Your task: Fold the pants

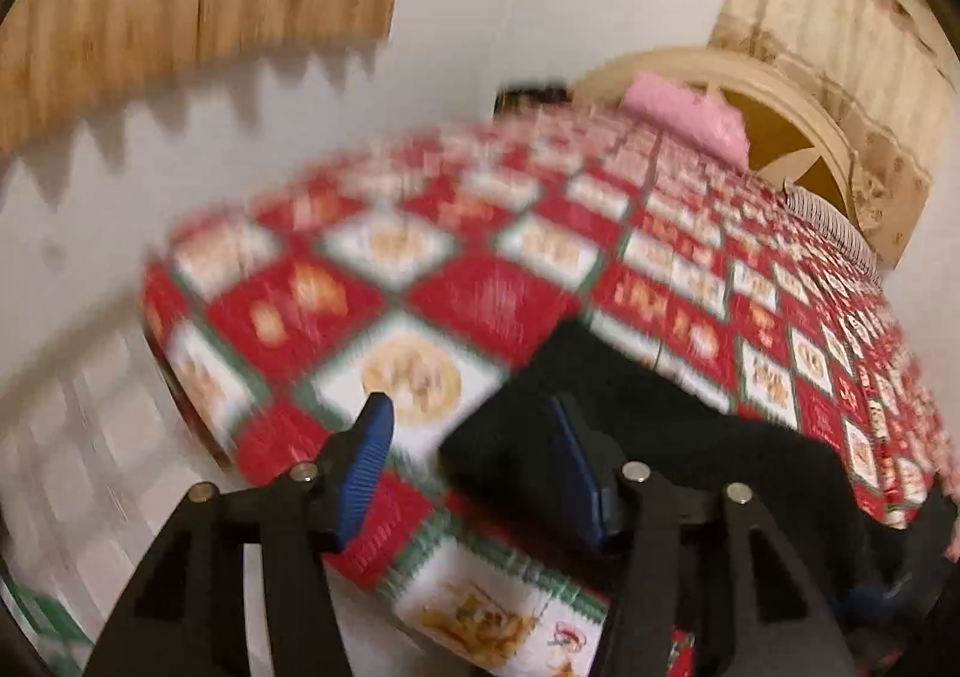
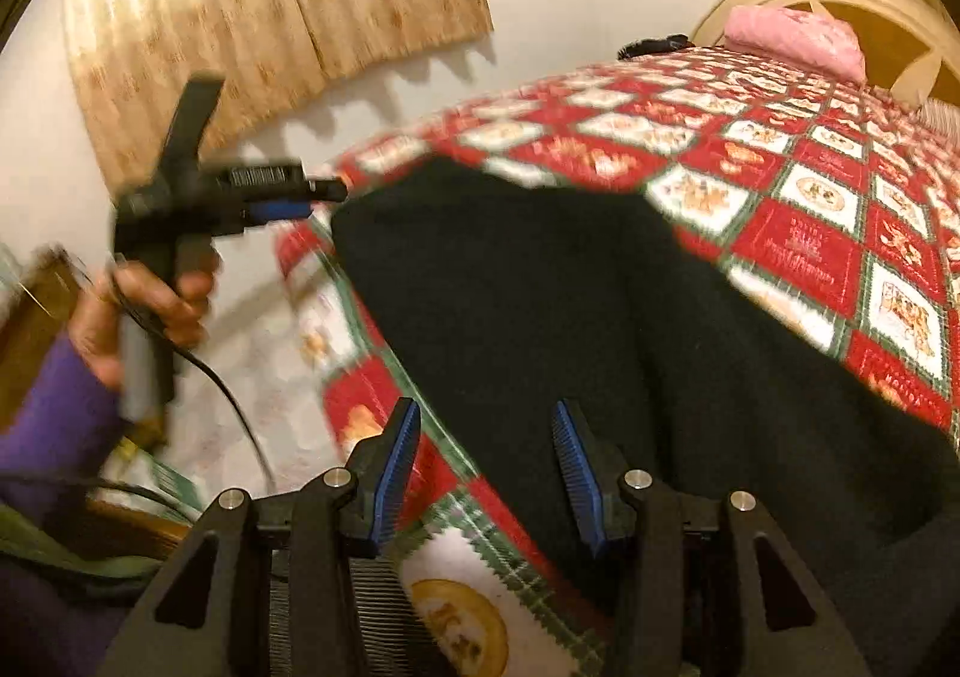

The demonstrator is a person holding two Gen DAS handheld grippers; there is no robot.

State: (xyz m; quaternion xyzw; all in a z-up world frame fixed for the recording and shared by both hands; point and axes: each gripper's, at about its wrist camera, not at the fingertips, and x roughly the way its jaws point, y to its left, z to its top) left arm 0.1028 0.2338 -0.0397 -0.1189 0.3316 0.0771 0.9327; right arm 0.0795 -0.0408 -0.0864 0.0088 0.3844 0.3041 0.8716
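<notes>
Lying on the quilt (image 2: 798, 233), the pants (image 2: 600, 317) are spread dark across its near corner, reaching to the edge of the bed. The left gripper (image 1: 471, 437) hovers over the end of the pants with its jaws apart and nothing between them. The right gripper (image 2: 483, 452) also has its jaws apart, above the edge of the cloth, holding nothing. Both views are blurred, so the seams are hard to see. I think the risk is a wrong grasp: a jaw may catch the quilt together with the pants, or only one layer, and the fold would come out crooked.
</notes>
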